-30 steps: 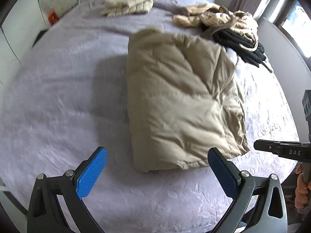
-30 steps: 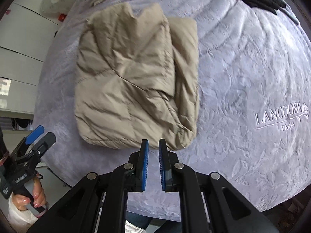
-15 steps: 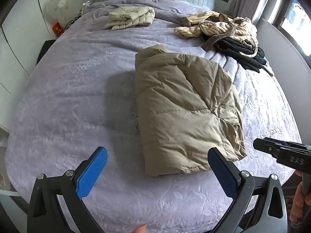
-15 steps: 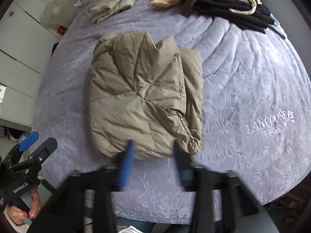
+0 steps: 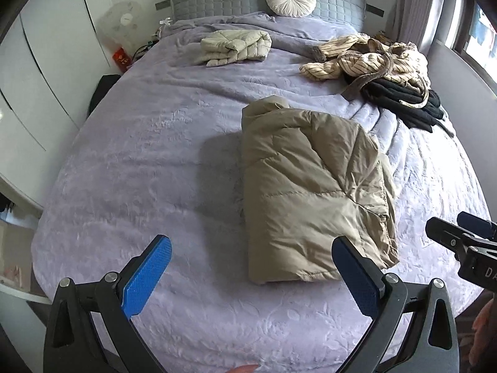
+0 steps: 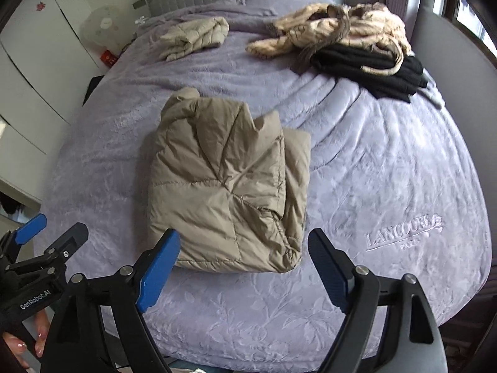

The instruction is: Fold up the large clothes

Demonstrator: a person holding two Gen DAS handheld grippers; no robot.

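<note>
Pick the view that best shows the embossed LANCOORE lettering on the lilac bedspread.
Right wrist view: the embossed LANCOORE lettering is readable on the lilac bedspread. In the left wrist view that spot sits behind the other tool, nothing legible.

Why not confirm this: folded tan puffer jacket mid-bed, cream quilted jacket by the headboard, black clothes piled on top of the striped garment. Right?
One slip: the striped garment lies on top of the black clothes, as the right wrist view shows. The tan puffer jacket and cream quilted jacket are as stated.
</note>
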